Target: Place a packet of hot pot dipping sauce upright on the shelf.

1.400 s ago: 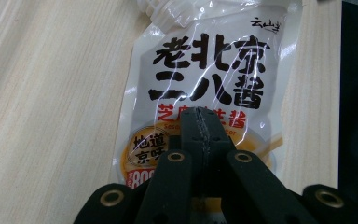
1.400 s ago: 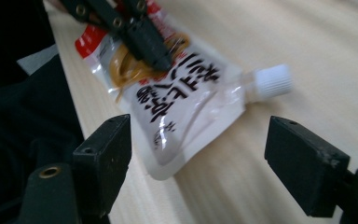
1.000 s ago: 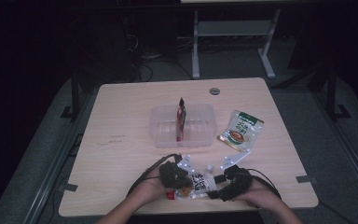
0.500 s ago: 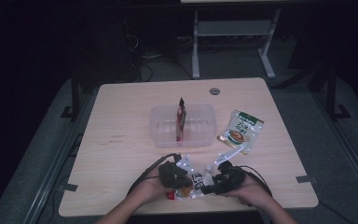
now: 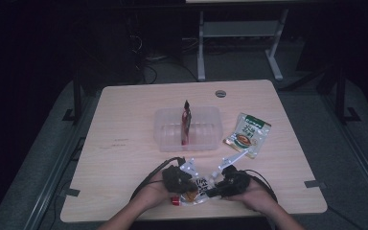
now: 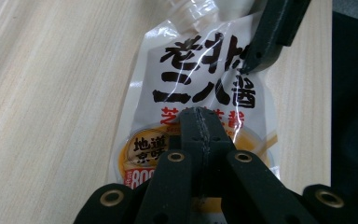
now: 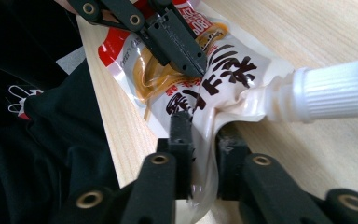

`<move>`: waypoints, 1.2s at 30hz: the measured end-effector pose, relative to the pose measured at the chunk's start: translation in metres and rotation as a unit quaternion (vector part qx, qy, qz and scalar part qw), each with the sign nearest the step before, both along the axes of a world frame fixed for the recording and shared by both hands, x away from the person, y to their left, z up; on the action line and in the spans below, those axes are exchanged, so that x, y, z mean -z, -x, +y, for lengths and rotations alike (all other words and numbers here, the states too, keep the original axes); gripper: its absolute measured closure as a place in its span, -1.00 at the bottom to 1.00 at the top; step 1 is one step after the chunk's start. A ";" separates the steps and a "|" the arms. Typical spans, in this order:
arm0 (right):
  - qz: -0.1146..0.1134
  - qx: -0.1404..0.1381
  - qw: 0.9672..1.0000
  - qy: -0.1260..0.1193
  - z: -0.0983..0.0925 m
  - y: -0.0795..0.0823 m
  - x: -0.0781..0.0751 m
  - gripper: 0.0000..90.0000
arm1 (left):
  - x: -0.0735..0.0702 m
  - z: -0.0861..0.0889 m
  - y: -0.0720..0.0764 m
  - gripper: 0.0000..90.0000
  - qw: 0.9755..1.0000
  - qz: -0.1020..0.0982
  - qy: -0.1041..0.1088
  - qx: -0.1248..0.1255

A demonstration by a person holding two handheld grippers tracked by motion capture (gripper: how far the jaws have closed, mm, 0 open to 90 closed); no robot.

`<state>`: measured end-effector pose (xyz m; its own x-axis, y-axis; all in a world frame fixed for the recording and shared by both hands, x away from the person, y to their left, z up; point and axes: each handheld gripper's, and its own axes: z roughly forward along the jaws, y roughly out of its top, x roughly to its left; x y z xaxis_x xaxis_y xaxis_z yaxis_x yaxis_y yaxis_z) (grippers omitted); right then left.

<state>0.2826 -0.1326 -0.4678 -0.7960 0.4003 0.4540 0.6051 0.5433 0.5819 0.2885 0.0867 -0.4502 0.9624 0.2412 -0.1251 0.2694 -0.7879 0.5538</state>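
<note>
White spouted sauce pouch (image 5: 197,188) with black lettering, a red-and-orange printed lower panel and a ribbed white screw cap (image 7: 332,91), lying flat at the near edge of the pale wooden table (image 5: 124,129) between the two hand-held grippers. Left gripper (image 6: 201,122): jaws fully together, clamped on the pouch's printed lower panel, so that the film lies directly under and around the joined tips; the black lettering extends beyond them. Right gripper (image 7: 204,133): jaws have just been closing and now pinch a raised fold of the pouch's white film close to the spout; the fold stands between the two fingers (image 7: 181,135), and the cap lies just beyond and to one side of them. In the right gripper view the left gripper's tips press the pouch just ahead of this fold. Well beyond both grippers: a clear rectangular plastic container (image 5: 188,128) holding an upright red packet (image 5: 186,122), and beside it a green-topped flat food packet (image 5: 247,135).
</note>
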 end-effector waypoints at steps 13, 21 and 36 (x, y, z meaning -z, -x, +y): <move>-0.025 -0.001 0.999 -0.041 -0.009 0.000 -0.014 1.00 | -0.017 0.014 -0.004 0.99 1.000 -0.006 0.026 -0.002; -0.045 0.011 0.997 -0.066 -0.020 -0.003 -0.026 1.00 | -0.030 0.041 -0.013 1.00 0.998 -0.021 0.047 -0.037; -0.069 -0.002 0.990 -0.122 -0.020 -0.002 -0.046 1.00 | -0.017 0.023 -0.009 1.00 0.999 -0.012 0.047 -0.025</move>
<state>0.2844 -0.1525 -0.4220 -0.8586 0.2893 0.4233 0.5088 0.3785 0.7733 0.2974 0.1095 -0.4334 0.9525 0.2769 -0.1265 0.2926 -0.7178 0.6318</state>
